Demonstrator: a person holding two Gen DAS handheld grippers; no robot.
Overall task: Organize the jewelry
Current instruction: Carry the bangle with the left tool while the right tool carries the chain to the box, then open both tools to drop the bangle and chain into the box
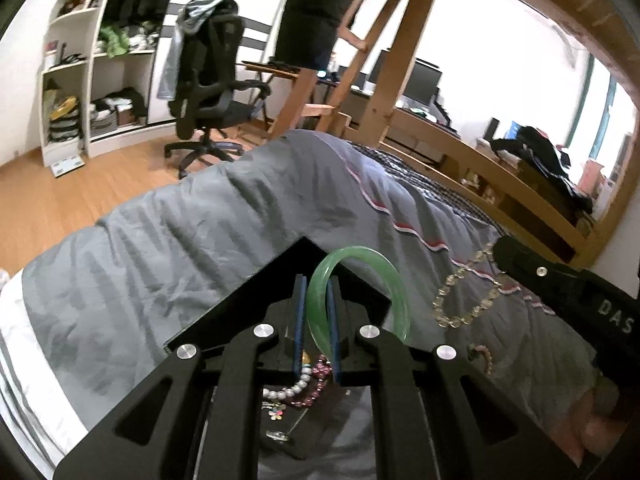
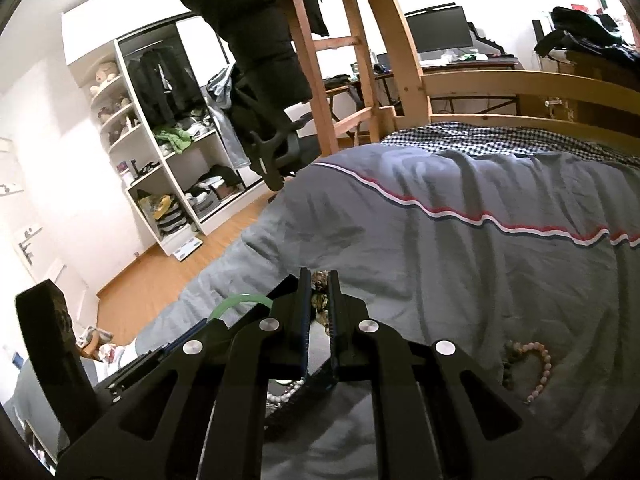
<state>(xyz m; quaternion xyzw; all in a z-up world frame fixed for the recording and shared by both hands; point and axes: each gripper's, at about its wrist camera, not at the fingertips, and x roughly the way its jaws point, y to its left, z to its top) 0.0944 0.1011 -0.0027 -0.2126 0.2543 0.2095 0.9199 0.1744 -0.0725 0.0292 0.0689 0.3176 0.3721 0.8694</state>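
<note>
My left gripper (image 1: 318,284) is shut on a green jade bangle (image 1: 396,280) and holds it above a black jewelry tray (image 1: 224,320) on the grey bedspread. A white pearl bracelet (image 1: 294,388) and a pink bead bracelet (image 1: 318,384) lie in the tray under the gripper. My right gripper (image 2: 319,278) is shut on a yellow-green bead bracelet (image 2: 320,300), which hangs from it in the left wrist view (image 1: 464,296). A pink bead bracelet (image 2: 538,368) lies on the bed at the right. The bangle (image 2: 240,304) shows at the left of the right wrist view.
The grey bedspread (image 2: 460,248) covers the bed. A wooden bed frame and ladder (image 2: 320,60) stand behind it. An office chair (image 1: 208,88), white shelves (image 1: 72,80) and a desk with a monitor (image 2: 436,32) stand beyond on the wooden floor.
</note>
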